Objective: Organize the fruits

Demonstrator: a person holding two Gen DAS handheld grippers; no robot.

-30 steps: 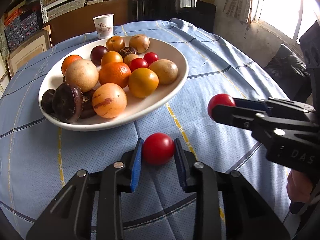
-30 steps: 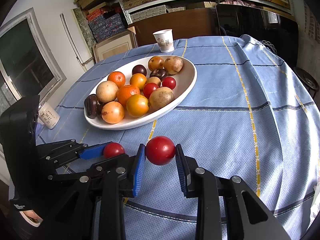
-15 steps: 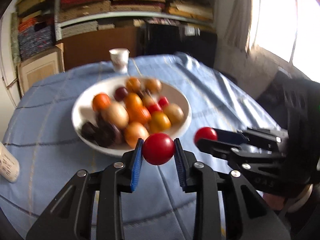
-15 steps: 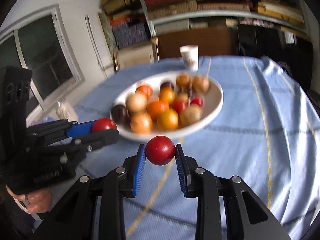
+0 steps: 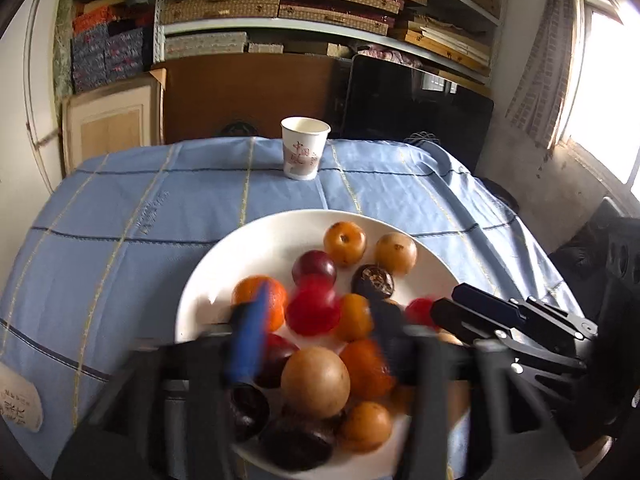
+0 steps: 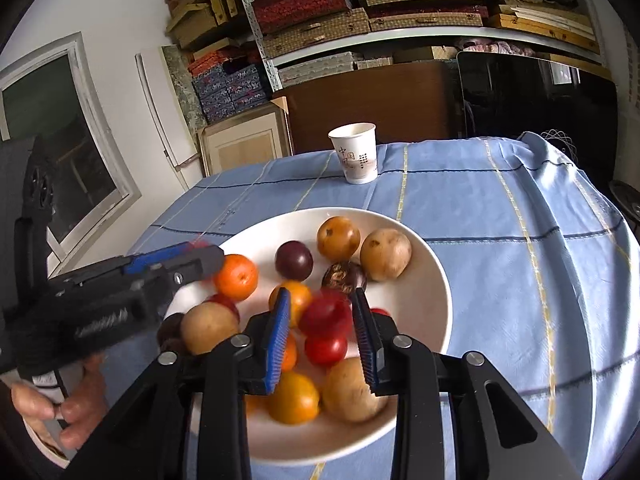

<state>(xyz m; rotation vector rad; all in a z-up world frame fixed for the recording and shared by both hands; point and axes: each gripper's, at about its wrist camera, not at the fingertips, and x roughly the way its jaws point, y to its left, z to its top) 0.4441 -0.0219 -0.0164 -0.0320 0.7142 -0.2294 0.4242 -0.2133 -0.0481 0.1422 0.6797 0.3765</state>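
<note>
1. Left claw (image 5: 316,340) hung over the bowl (image 5: 208,280), its jaws opening; a blurred red fruit (image 5: 312,308) showed between the spread fingers, with no pad pressing on it.
2. Right claw (image 6: 322,320) also hung over the bowl (image 6: 436,300), jaws opening, and a second red fruit (image 6: 326,314), motion-blurred, sat between its blue pads (image 6: 280,328) with a gap on each side.
3. In the right wrist view a hand (image 6: 60,400) held the left claw's grip at the lower left.
4. Inside the bowl lay orange fruit (image 6: 236,278), tan round fruit (image 6: 386,254), a dark plum (image 6: 294,260), a dark brown one (image 6: 344,276) and a resting red one (image 6: 326,348).
5. That bowl stood on the blue checked cloth (image 6: 500,220) covering the surface, nearer its front edge.
6. A paper cup (image 6: 356,152) stood upright near the far edge, well apart from the bowl.
</note>
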